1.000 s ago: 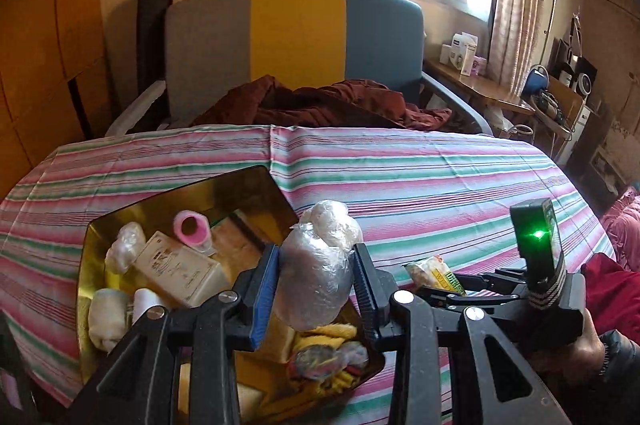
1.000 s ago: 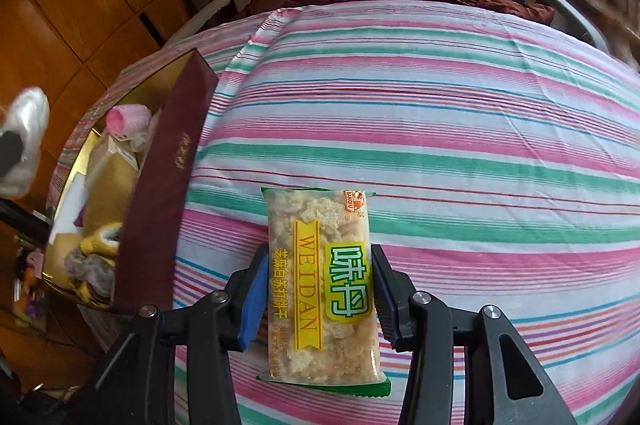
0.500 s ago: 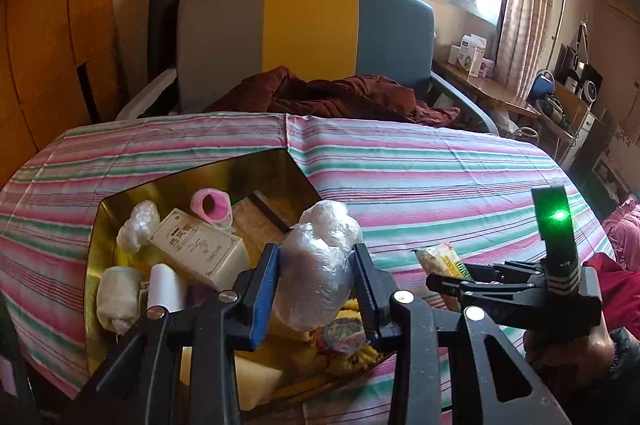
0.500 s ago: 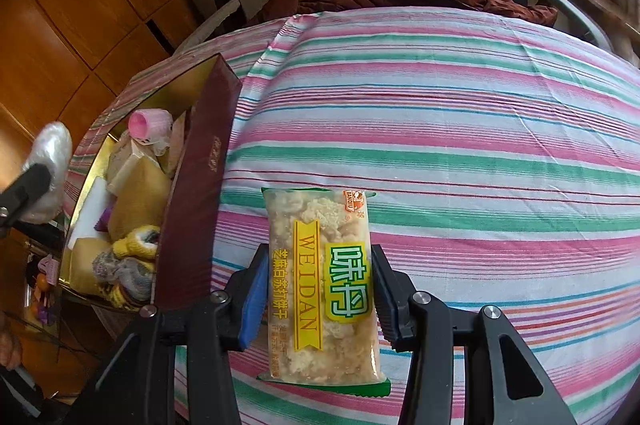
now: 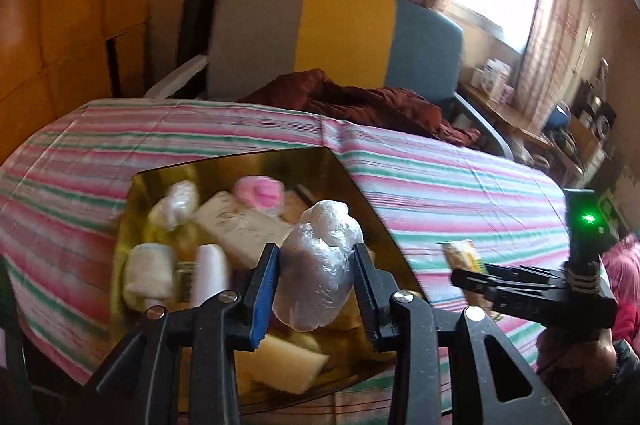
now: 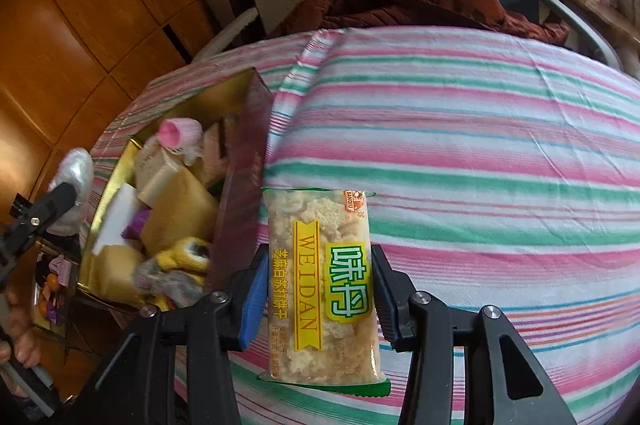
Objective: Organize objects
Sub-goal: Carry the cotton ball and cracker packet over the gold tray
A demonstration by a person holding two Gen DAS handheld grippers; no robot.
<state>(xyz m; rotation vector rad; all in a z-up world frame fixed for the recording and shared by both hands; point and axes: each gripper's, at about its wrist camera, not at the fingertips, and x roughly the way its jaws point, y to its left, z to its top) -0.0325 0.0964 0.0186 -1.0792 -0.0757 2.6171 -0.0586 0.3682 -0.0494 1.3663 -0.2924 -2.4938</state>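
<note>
My left gripper (image 5: pixel 316 289) is shut on a clear plastic-wrapped bundle (image 5: pixel 320 265) and holds it above the gold-lined box (image 5: pixel 280 165); bundle and gripper also show at the left of the right wrist view (image 6: pixel 74 173). The box holds a pink roll (image 5: pixel 260 191), a pale carton (image 5: pixel 244 229), white rolls and yellow items. My right gripper (image 6: pixel 320 297) is shut on a "WEIDAN" snack packet (image 6: pixel 324 281), held above the striped tablecloth just right of the box's dark red wall (image 6: pixel 244 193). The right gripper and packet show in the left wrist view (image 5: pixel 464 259).
The striped tablecloth (image 6: pixel 480 145) covers a round table. A grey, yellow and blue chair (image 5: pixel 340 37) with a dark red garment (image 5: pixel 360 101) stands behind it. A cluttered side shelf (image 5: pixel 520 105) runs along the right wall under the window.
Both grippers have shifted: the box now sits closer and more central under the left gripper's bundle, and the right gripper with the packet has come nearer the box's wall.
</note>
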